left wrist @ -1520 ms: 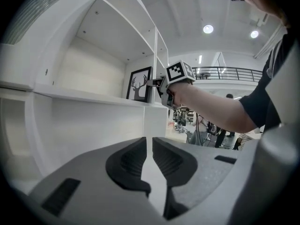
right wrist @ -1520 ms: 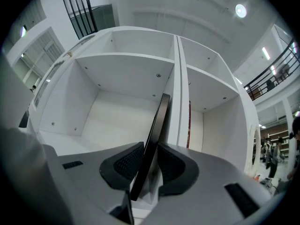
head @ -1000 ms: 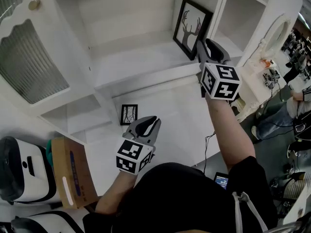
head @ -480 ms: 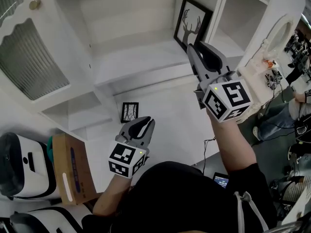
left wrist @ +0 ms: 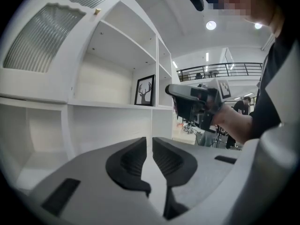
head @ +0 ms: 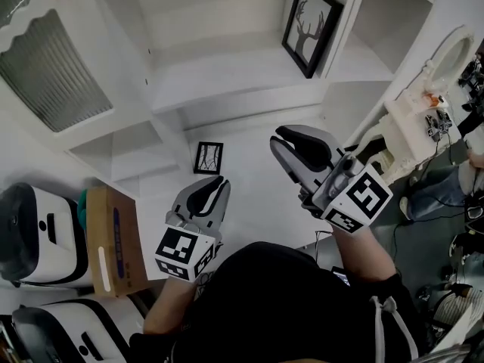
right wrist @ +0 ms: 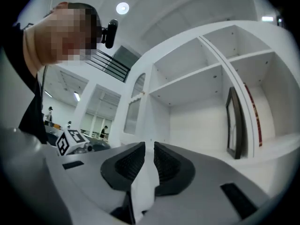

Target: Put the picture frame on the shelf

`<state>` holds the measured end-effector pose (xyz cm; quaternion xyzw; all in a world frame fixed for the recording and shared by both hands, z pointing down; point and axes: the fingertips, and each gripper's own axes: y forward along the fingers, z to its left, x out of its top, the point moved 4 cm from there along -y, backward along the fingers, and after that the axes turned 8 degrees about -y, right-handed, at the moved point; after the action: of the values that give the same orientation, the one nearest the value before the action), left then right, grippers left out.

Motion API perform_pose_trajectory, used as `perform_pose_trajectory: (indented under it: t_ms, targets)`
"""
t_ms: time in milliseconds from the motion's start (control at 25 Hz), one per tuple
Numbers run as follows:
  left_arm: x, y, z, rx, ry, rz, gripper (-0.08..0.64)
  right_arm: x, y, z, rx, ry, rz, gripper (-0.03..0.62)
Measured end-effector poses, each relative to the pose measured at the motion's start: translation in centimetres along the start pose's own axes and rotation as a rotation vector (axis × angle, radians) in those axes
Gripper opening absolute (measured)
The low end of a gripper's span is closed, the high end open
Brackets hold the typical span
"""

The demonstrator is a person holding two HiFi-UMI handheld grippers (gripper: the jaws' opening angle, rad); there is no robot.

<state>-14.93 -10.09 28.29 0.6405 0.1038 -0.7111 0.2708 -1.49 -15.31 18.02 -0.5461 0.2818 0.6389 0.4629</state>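
Note:
A black picture frame (head: 311,27) with a deer-antler print stands upright on the white shelf (head: 227,70), leaning at its right wall. It also shows in the left gripper view (left wrist: 145,90) and, edge-on, in the right gripper view (right wrist: 233,123). My right gripper (head: 291,141) is well back from it, over the lower ledge. Its jaws have just been closing, and a narrow gap remains with nothing in it (right wrist: 150,151). My left gripper (head: 214,186) hovers lower left. Its jaws are almost together and hold nothing (left wrist: 152,146).
A small black frame (head: 208,157) stands on the lower ledge. A cabinet door (head: 53,66) with ribbed glass hangs open at left. A cardboard box (head: 113,240) and white appliances (head: 34,237) sit at lower left. A white side table (head: 423,112) is at right.
My right gripper has drawn back and down from the deer frame toward my body, and the frame stays on the shelf. The left gripper has drifted slightly left and nearer.

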Motion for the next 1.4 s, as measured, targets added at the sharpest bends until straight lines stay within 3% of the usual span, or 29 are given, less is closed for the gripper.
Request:
perform_pose_trajectory:
  t_ms: [200,400,640,880,1200,1400]
  targets:
    - [-1.4,-2.1,-0.5,0.045,-0.025,0.005,0.044,-3.8,-1.6,3.9,0.128,0.070,0.051,0.043]
    - [-2.6,-2.8,-0.7,0.087,-0.055,-0.011,0.041,-5.7,-3.0,5.2,0.141,0.158,0.020,0.028]
    - [-4.1,-2.0,-2.3,0.062,-0.071,0.012,0.038,-7.1,-2.8,6.7,0.180,0.177,0.028,0.020]
    - [-4.5,-1.9,-2.5,0.083,-0.066,-0.002,0.037,-7.3,-2.6,7.5,0.183,0.181,0.021,0.019]
    - [-4.9,-2.6,-0.6,0.166,-0.110,-0.032,0.037,-9.5,-3.4,7.1,0.120,0.269,0.060,0.018]
    - [-4.5,-2.3,-0.6,0.159,-0.099,-0.051,0.037,-9.3,-2.9,6.7,0.125,0.288,0.026,0.018]
